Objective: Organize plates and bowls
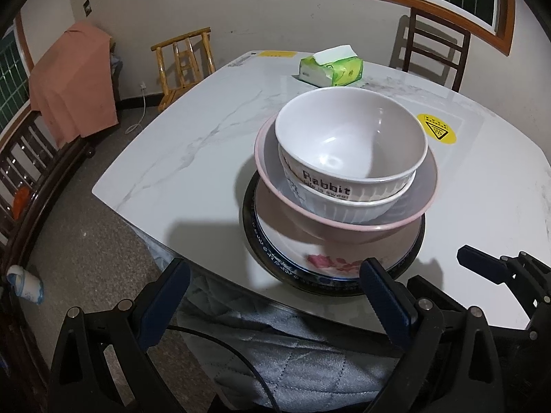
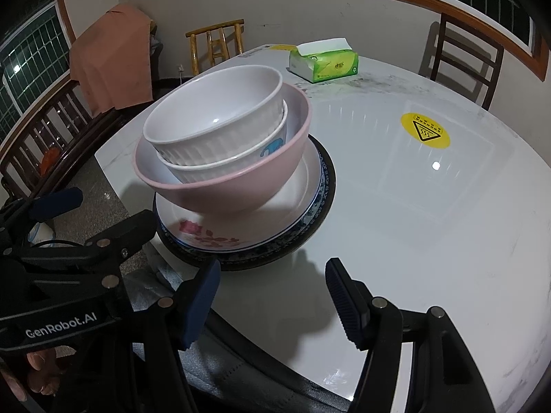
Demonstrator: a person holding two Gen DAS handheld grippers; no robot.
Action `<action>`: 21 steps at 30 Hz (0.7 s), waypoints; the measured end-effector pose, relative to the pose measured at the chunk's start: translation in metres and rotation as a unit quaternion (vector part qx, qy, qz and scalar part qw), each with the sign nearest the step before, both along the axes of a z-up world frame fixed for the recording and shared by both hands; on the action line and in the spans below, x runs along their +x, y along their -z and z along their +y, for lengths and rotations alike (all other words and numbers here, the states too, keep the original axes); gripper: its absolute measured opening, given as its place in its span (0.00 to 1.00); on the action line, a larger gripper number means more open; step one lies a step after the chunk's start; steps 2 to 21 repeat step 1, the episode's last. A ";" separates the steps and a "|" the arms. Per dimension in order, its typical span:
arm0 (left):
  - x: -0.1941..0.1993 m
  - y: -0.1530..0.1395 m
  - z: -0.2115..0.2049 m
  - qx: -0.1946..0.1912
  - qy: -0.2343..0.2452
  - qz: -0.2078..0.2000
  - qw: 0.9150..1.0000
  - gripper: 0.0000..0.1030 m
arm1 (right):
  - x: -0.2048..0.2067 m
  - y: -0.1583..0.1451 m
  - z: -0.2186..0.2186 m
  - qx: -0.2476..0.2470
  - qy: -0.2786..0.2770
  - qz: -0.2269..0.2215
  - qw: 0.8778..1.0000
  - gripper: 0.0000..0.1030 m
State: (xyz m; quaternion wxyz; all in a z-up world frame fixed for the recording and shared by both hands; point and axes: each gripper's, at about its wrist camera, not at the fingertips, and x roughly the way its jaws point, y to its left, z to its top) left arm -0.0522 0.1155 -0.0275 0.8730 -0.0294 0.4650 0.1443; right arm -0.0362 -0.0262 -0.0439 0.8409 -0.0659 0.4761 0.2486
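A stack stands near the table's front edge. A white ribbed "Rabbit" bowl sits in a second white bowl, inside a pink bowl, on a flowered plate over a dark-rimmed plate. My left gripper is open and empty, just in front of the stack's front left. My right gripper is open and empty, in front of the stack's right side. The right gripper also shows in the left wrist view.
A green tissue pack lies at the far side of the white marble table. A yellow warning sticker is right of the stack. Wooden chairs stand beyond the table.
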 end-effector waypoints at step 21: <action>0.000 0.000 0.000 0.000 0.000 0.000 1.000 0.95 | 0.000 0.000 0.000 0.001 -0.001 0.000 1.000 0.63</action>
